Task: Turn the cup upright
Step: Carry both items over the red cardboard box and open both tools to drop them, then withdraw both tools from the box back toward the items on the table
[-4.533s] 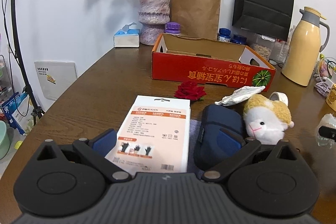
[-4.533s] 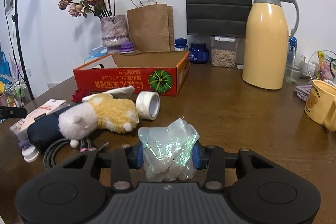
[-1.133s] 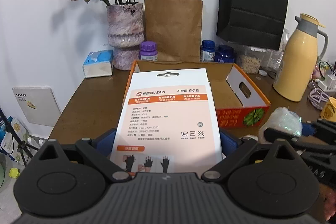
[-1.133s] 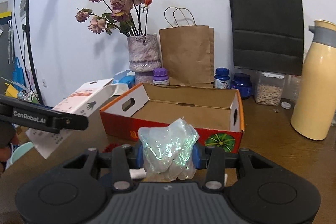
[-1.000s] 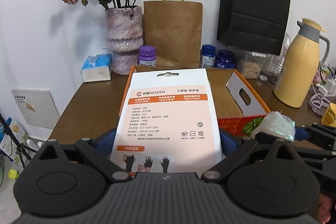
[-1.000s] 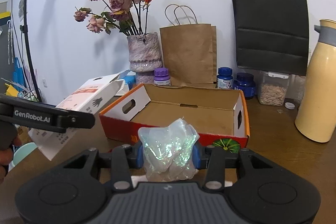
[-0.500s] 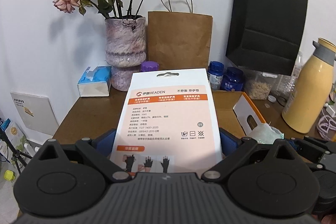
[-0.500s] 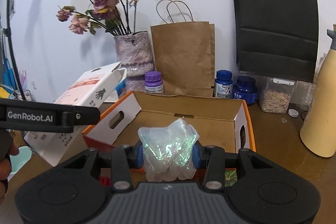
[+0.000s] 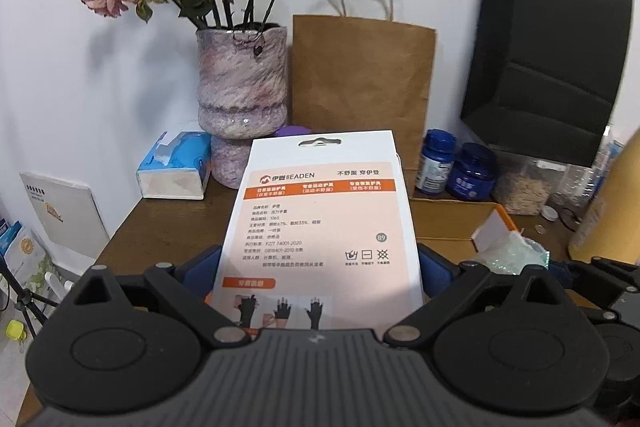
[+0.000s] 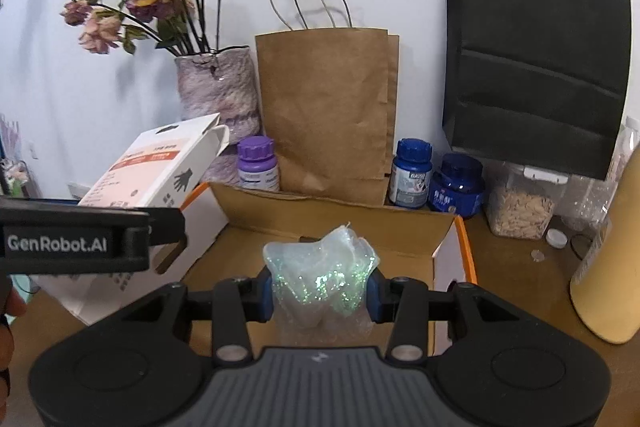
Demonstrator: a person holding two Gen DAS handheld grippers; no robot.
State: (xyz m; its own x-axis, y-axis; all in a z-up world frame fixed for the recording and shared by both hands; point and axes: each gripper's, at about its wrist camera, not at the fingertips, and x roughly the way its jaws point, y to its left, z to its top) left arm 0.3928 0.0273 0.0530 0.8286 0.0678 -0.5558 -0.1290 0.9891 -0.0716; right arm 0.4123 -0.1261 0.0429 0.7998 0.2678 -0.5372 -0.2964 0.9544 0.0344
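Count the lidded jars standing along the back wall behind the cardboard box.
3 in the right wrist view: a purple-lidded jar left of the brown paper bag, then a blue-lidded jar and a dark blue jar side by side on its right. Others may hide behind the bags.

White wall — brown wooden table; soft shadows

A mottled purple ceramic vase, brown paper bag and black paper bag stood along the wooden table's back edge.
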